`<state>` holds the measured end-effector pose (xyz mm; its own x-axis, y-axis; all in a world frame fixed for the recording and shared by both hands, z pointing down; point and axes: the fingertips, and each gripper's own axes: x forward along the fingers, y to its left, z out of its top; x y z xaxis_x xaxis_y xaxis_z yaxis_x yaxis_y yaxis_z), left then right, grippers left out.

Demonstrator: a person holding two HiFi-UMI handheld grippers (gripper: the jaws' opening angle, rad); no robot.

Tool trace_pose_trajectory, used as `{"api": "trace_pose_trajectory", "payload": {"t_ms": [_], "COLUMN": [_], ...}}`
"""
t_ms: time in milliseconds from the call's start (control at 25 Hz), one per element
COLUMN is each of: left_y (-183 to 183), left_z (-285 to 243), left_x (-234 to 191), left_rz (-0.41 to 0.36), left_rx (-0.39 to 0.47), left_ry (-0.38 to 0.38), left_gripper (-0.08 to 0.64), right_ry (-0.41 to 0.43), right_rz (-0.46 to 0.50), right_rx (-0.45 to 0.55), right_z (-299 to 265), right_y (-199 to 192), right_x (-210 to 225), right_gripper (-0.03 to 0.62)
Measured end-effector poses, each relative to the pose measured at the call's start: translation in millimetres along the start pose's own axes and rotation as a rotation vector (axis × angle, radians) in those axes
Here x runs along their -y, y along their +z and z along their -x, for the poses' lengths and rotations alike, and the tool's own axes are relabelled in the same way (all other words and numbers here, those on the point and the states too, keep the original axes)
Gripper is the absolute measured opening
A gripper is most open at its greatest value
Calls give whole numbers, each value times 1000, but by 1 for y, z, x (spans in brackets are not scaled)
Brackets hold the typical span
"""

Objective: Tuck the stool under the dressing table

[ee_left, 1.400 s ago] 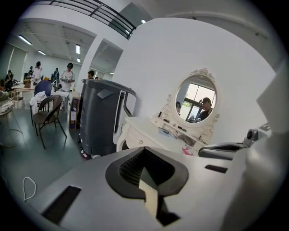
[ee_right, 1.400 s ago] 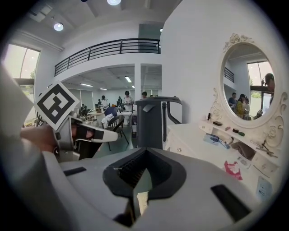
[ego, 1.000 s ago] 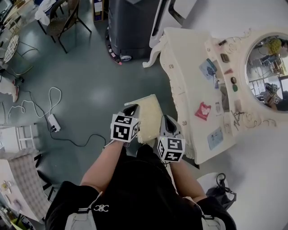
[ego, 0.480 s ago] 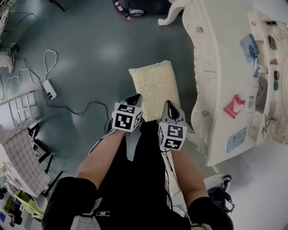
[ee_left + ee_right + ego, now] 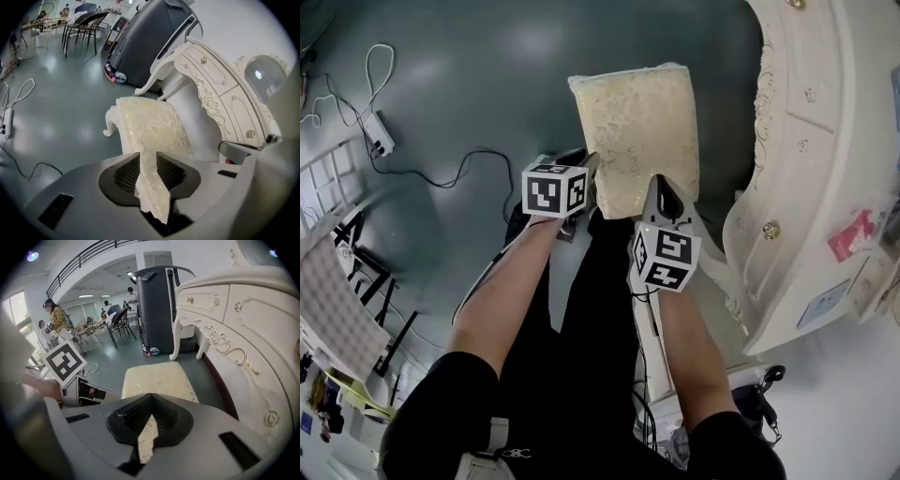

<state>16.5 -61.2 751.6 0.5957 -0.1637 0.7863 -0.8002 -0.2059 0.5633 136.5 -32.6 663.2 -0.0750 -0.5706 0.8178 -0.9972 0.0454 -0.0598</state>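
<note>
The stool (image 5: 637, 131) has a cream brocade cushion and white carved legs, and stands on the grey floor just left of the white dressing table (image 5: 797, 187). My left gripper (image 5: 586, 173) is at the cushion's near left corner. In the left gripper view the cushion's edge (image 5: 150, 131) fills the gap of the left gripper (image 5: 152, 187), whose jaws are opening. My right gripper (image 5: 664, 202) sits on the near right edge. In the right gripper view the right gripper (image 5: 145, 437) is shut on a strip of the stool (image 5: 157, 380). The dressing table's drawer front (image 5: 243, 333) curves close by on the right.
A power strip with a cable (image 5: 377, 141) lies on the floor at the left, beside a white rack (image 5: 328, 178). A black bag (image 5: 759, 403) sits behind me at the right. A tall dark grey machine (image 5: 145, 42) and chairs (image 5: 79, 28) stand beyond the stool.
Both grippers have sunk toward the floor with the stool's near edge between them. The head view has dropped closer, so the stool and the table's front look larger.
</note>
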Motion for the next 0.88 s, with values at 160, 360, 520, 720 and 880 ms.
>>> {"api": "trace_pose_trajectory", "payload": {"t_ms": [160,360,520,720,880], "left_y": [-22,-45,-49,-42,-40], "left_z": [-23,-35,-40,-44,-53], "left_x": [-7,-8,-9,-1,-5], "left_rz": [189,207,187,275,368], "left_rx": [7,-30,-10,31,4], "left_ry": [-65,-93,-84,-135,-115], "left_gripper": [265,304,304,306,307], "right_ry": [21,33,42,58,59], "right_rz": [-6,-29,-35,-32,-81], "right_rx": [-31,-51,-71,-76,-62], "right_z": [0,5,7,9,13], "right_y": [-16,-28,-39,-44,-43], "right_x": [0,5,8,6,11], "right_gripper": [9,9,9,9,9]}}
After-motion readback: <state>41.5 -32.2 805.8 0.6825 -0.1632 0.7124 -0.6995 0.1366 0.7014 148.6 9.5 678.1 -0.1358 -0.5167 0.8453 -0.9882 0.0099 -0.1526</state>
